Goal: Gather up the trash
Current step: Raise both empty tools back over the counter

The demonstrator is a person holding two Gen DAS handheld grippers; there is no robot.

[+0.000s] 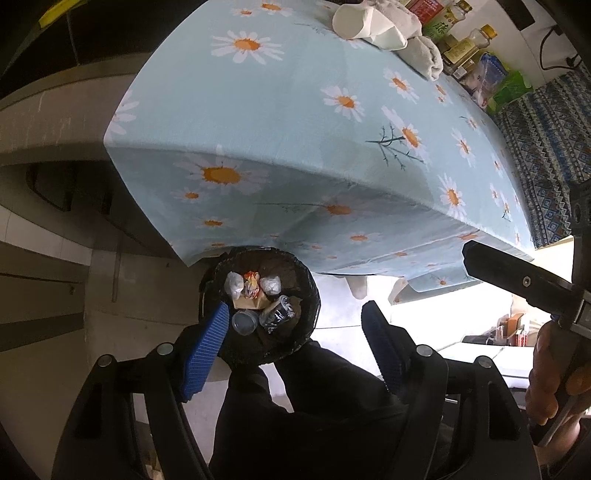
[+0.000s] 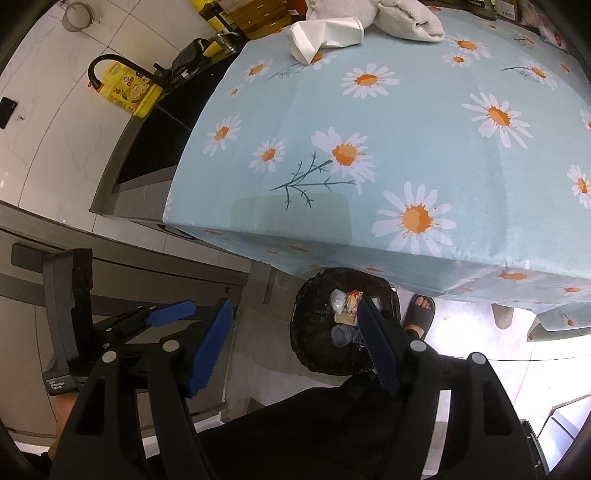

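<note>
left tongs (image 1: 291, 332): open, empty
right tongs (image 2: 295, 332): open, empty
crumpled white paper cup (image 2: 325, 35) on tabletop (image 2: 424, 147): likely light, crushable; pinch gently at the rim

A round bin lined with a crinkled black plastic bag (image 1: 258, 306) stands on the floor at the tablecloth's six o'clock edge, mouth up. Inside lie crumpled clear plastic cups (image 1: 244, 322), a brown cardboard scrap (image 1: 251, 302), and a red-orange wrapper (image 1: 252, 279) at twelve o'clock.

A home kitchen: at upper left of the right wrist view a black faucet (image 2: 96, 68) bends over a dark sink (image 2: 155, 147), cooking-oil bottles (image 2: 258, 18) stand behind a daisy-print tablecloth (image 2: 406, 147), and a black-lined trash bin (image 2: 314, 354) sits on the floor.
</note>
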